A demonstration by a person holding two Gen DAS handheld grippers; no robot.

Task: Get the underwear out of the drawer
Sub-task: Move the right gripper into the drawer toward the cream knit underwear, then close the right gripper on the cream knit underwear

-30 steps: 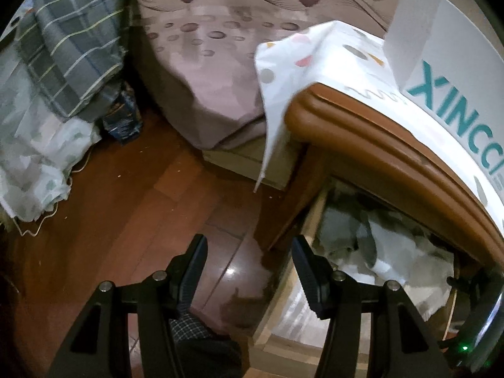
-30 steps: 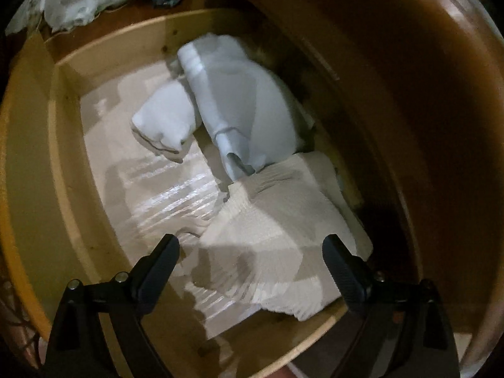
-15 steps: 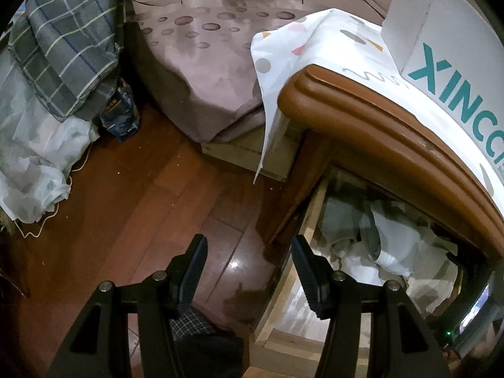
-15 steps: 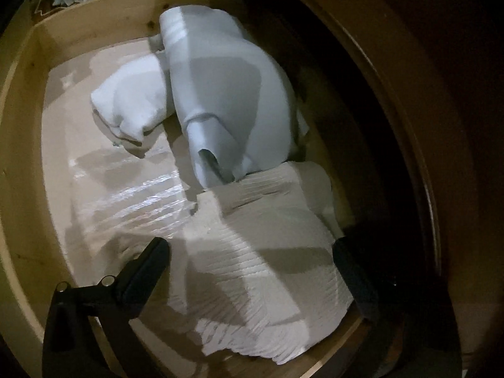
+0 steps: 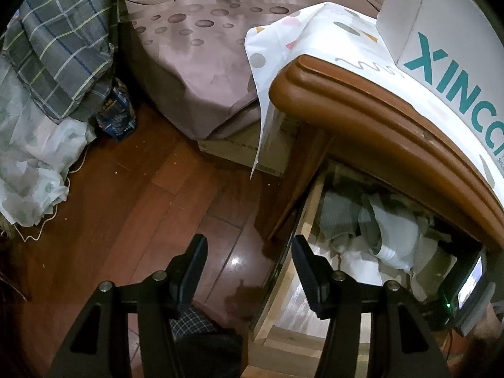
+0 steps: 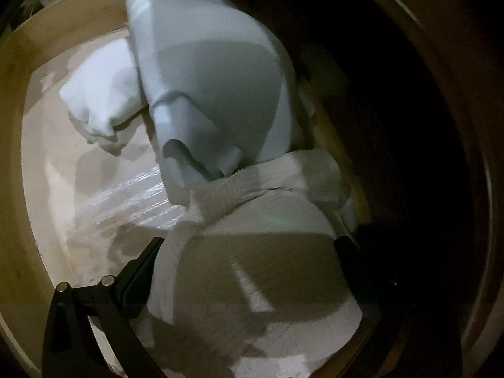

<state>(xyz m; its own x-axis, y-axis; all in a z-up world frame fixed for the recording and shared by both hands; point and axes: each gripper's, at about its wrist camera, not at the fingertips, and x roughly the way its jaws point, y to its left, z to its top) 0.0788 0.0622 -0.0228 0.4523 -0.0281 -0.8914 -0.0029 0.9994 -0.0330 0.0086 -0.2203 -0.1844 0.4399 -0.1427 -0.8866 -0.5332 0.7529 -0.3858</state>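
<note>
Closer than a second ago, the right tongs (image 6: 249, 252) have sunk into the drawer (image 6: 19, 126), spread wide on either side of the ribbed white underwear (image 6: 252, 271) at its near end; no grip shows yet. A pale blue garment (image 6: 214, 72) and a white bundle (image 6: 100, 94) lie further back. So the drawer is open and the reach made, while closing and lifting out remain. The left tongs (image 5: 249, 255) hang half-open and empty over the wooden floor (image 5: 126, 214). A white box (image 5: 441, 47) on the cabinet top reads "XINCC", cut off at the frame edge.
</note>
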